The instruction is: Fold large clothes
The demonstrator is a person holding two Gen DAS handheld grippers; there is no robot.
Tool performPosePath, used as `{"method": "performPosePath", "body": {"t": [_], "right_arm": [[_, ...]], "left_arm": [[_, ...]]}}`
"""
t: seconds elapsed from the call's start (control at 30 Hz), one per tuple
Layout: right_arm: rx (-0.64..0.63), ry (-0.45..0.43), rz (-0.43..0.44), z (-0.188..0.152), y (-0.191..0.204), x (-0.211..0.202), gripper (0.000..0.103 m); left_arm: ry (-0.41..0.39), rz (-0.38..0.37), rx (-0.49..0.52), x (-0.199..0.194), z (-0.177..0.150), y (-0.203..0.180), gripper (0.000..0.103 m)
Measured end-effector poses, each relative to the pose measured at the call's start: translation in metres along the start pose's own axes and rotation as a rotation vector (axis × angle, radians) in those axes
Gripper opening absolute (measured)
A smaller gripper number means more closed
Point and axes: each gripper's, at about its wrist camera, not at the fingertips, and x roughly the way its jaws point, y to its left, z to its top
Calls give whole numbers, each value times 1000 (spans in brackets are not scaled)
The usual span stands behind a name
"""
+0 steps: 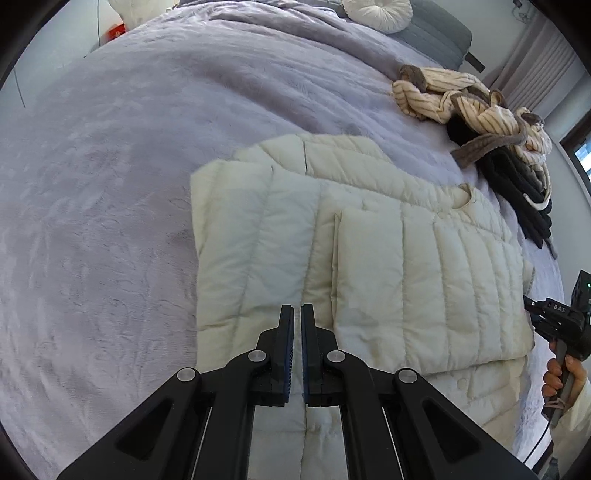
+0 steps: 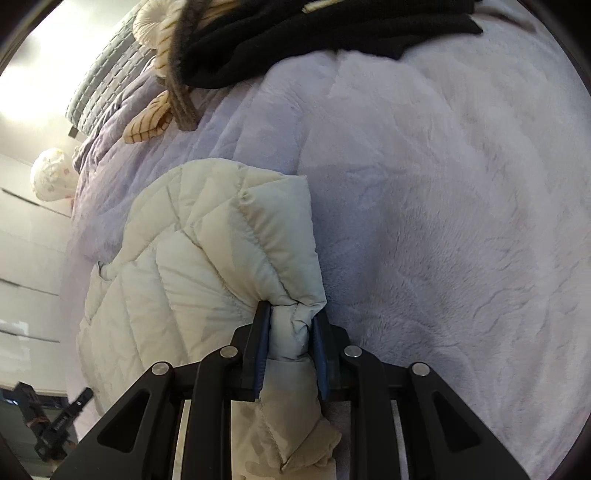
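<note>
A cream quilted puffer jacket (image 1: 369, 258) lies partly folded on the lilac fleece blanket (image 1: 129, 184), one sleeve laid across its body. My left gripper (image 1: 297, 310) hovers shut and empty over the jacket's near edge. In the right wrist view the same jacket (image 2: 177, 266) bunches up, and my right gripper (image 2: 291, 314) is shut on a puffy fold of its edge, the fabric squeezed between the blue pads. In the left wrist view the right gripper (image 1: 532, 308), held by a hand (image 1: 563, 373), meets the jacket's right side.
A striped cream-and-brown garment (image 1: 472, 99) and black clothes (image 1: 524, 184) are piled at the far right of the bed. A white round cushion (image 1: 380, 11) and a grey pillow (image 1: 439, 33) lie at the head. The lilac blanket (image 2: 443, 221) spreads right of the jacket.
</note>
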Motion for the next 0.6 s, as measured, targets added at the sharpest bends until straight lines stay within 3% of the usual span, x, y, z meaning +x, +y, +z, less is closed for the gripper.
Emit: {"method": "performPosePath", "body": {"t": [0.33, 0.6], "right_arm": [[-27, -57, -34, -12, 16, -41, 25], [-84, -36, -44, -49, 28, -57, 25]], "left_arm": [[-9, -26, 85, -15, -4, -31, 5], [54, 10, 111, 5, -18, -47, 5]]}}
